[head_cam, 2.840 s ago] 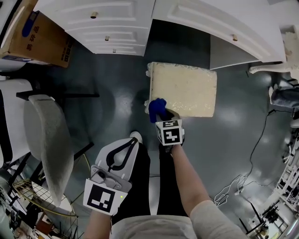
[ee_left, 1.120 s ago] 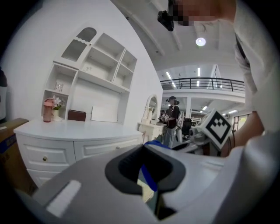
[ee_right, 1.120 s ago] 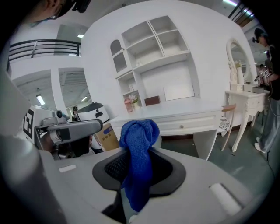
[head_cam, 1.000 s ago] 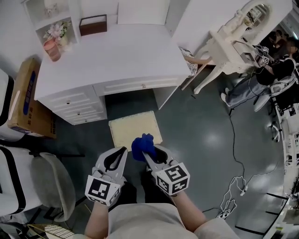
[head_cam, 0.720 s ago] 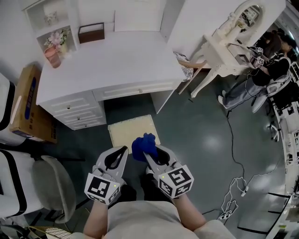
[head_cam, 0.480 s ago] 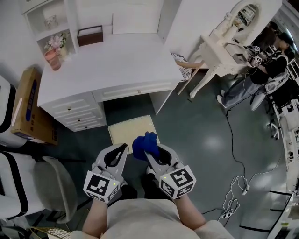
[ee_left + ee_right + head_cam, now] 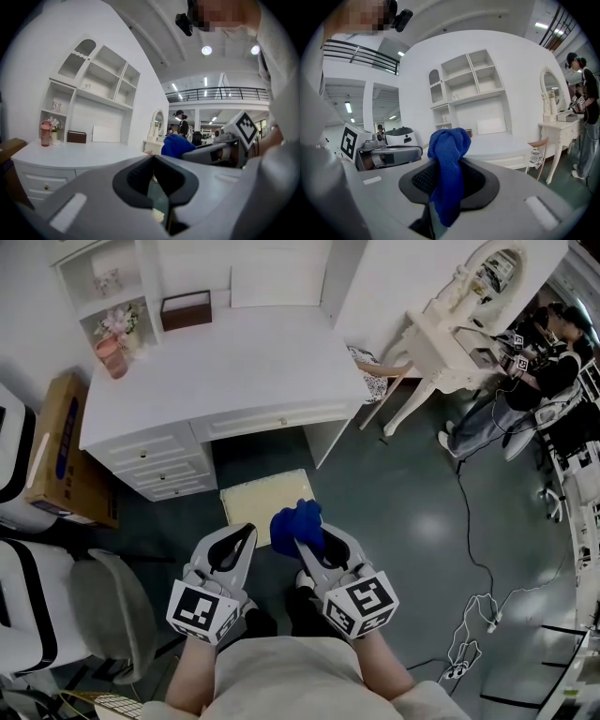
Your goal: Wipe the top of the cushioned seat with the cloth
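Head view: we're now up off the cushioned seat (image 7: 251, 505) — right gripper (image 7: 308, 544) pinches cloth (image 7: 296, 521), left gripper (image 7: 245, 533) closed, empty; wipe prob. done.

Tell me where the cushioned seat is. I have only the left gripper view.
Observer: The head view shows the cushioned seat on the floor in front of the white desk, just beyond the left tool.
Operator: Report the right tool's grip.
Observer: In the right gripper view, the right tool is shut on the blue cloth, which bunches above the jaws.
Operator: Say whether the cloth touches the seat.
Observer: No. The right gripper view shows it raised, about level with the desk top.
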A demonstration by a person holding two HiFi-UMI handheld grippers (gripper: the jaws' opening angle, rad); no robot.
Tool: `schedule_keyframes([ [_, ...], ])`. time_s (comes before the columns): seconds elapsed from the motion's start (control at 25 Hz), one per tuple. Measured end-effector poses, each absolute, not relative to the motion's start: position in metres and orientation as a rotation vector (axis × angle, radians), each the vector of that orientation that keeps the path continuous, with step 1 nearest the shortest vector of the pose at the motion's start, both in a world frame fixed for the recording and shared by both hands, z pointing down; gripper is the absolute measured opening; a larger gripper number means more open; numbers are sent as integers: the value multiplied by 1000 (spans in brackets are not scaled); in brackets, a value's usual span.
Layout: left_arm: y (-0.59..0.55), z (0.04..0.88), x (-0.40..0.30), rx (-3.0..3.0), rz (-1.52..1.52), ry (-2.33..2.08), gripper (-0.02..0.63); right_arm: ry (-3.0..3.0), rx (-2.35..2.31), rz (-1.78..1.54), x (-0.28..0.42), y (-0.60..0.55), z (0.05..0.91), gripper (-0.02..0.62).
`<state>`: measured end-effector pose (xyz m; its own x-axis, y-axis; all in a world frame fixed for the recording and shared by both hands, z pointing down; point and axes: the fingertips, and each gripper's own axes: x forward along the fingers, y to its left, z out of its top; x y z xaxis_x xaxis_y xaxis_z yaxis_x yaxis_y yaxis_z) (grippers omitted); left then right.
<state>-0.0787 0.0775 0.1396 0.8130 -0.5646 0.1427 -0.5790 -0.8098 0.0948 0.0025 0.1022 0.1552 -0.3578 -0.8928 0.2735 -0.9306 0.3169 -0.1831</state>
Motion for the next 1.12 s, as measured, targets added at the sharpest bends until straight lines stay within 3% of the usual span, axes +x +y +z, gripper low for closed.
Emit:
schedule_keyframes([
  [1.12,87,145,-90,2857,167,-882,0,-2435,1766,483,-4,111,153,112],
])
